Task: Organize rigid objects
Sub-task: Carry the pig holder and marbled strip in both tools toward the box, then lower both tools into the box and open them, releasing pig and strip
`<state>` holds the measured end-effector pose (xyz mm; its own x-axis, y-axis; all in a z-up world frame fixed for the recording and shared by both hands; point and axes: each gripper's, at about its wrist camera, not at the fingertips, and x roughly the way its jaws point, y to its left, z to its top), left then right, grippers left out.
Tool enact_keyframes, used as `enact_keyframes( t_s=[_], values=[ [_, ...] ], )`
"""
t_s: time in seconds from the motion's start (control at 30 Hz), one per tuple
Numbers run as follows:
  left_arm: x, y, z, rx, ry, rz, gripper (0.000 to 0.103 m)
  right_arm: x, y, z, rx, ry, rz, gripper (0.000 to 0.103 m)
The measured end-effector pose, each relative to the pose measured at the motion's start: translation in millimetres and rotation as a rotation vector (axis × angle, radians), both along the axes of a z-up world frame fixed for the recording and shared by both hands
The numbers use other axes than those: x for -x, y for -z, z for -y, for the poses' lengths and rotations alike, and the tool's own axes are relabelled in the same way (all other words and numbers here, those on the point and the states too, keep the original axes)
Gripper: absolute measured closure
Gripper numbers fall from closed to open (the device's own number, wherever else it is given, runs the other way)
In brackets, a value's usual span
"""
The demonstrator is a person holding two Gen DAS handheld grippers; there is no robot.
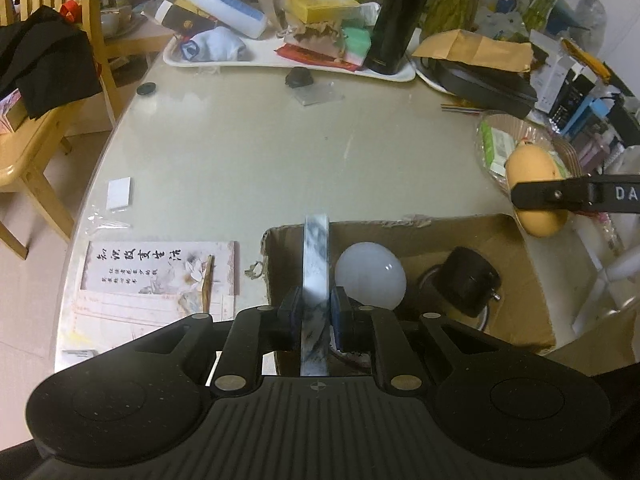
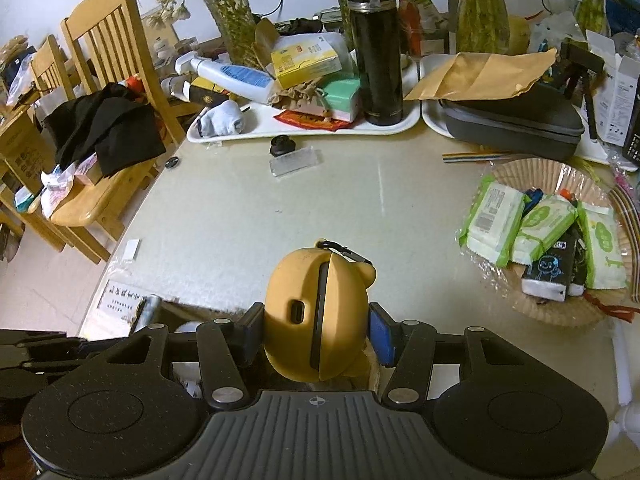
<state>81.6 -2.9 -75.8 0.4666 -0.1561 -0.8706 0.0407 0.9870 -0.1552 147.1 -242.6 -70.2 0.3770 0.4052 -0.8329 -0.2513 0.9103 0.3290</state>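
Note:
My left gripper (image 1: 315, 314) is shut on a thin flat marbled grey-white slab (image 1: 316, 264), held on edge over the left part of an open cardboard box (image 1: 532, 280). In the box lie a white bulb (image 1: 370, 276) and a black round device (image 1: 470, 280). My right gripper (image 2: 318, 332) is shut on a yellow bear-shaped case (image 2: 316, 312) with a carabiner on top. In the left wrist view the case (image 1: 534, 168) and the right gripper's fingers (image 1: 560, 196) hang above the box's far right corner.
A white tray (image 1: 240, 60) at the back holds a black thermos (image 1: 400, 16), bottles and boxes. A wicker basket (image 2: 516, 172) of tissue packs stands at the right. A card (image 1: 160, 268) and a small white tile (image 1: 119, 193) lie at the left. Wooden chairs (image 2: 100, 80) stand past the table edge.

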Motion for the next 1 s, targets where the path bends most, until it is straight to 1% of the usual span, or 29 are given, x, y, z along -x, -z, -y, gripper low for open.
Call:
enact_keyframes(
  t_s=[0.03,0.07,0.1,0.13,0.17,0.23,0.3,0.43,0.6,0.77,0.8,0.87,0.93,1.0],
  values=[
    [1.5,0.4,-1.5,0.007,-0.004,0.006,0.082,2.0,0.3,0.0,-0.001,-0.004,-0.001,0.046],
    [3.6,0.1,-3.7,0.017,-0.012,0.013,0.072,4.4,0.7,0.1,-0.002,-0.008,-0.002,0.046],
    [5.1,-0.8,-4.9,0.023,-0.019,0.019,0.067,6.6,1.0,0.1,-0.003,-0.011,-0.004,0.046],
    [6.0,-1.8,-5.8,0.022,-0.02,0.026,0.058,8.7,1.2,0.2,-0.003,-0.015,-0.007,0.046],
    [6.8,-2.8,-6.0,0.014,-0.016,0.036,0.055,10.9,1.2,0.5,-0.005,-0.02,-0.009,0.046],
    [7.7,-4.8,-5.3,-0.026,-0.015,0.06,0.055,14.0,1.1,1.9,-0.012,-0.023,-0.012,0.046],
    [6.3,-4.8,-4.3,-0.051,-0.016,0.067,0.055,16.8,1.0,3.2,-0.011,-0.022,-0.014,0.046],
    [3.7,-5.5,-2.3,-0.039,-0.001,0.07,0.055,22.7,2.9,3.3,-0.009,-0.031,-0.022,0.046],
    [4.3,-7.7,4.0,-0.033,0.027,0.092,0.054,31.3,6.6,-4.0,-0.005,-0.072,-0.036,0.046],
    [5.5,-9.0,7.2,-0.024,0.044,0.108,0.048,41.5,7.5,-14.0,-0.002,-0.127,-0.038,0.046],
    [5.5,-9.1,7.4,-0.022,0.045,0.109,0.047,43.5,7.1,-15.9,-0.002,-0.14,-0.036,0.046],
    [5.2,-9.7,6.9,-0.017,0.04,0.11,0.042,46.2,6.0,-17.9,0.001,-0.162,-0.028,0.046],
    [5.4,-10.4,5.3,-0.012,0.031,0.115,0.042,49.9,2.9,-21.6,0.014,-0.206,0.004,0.045],
    [5.4,-11.5,4.9,-0.009,0.029,0.118,0.042,53.9,1.4,-27.4,0.054,-0.262,0.03,0.044]
  ],
)
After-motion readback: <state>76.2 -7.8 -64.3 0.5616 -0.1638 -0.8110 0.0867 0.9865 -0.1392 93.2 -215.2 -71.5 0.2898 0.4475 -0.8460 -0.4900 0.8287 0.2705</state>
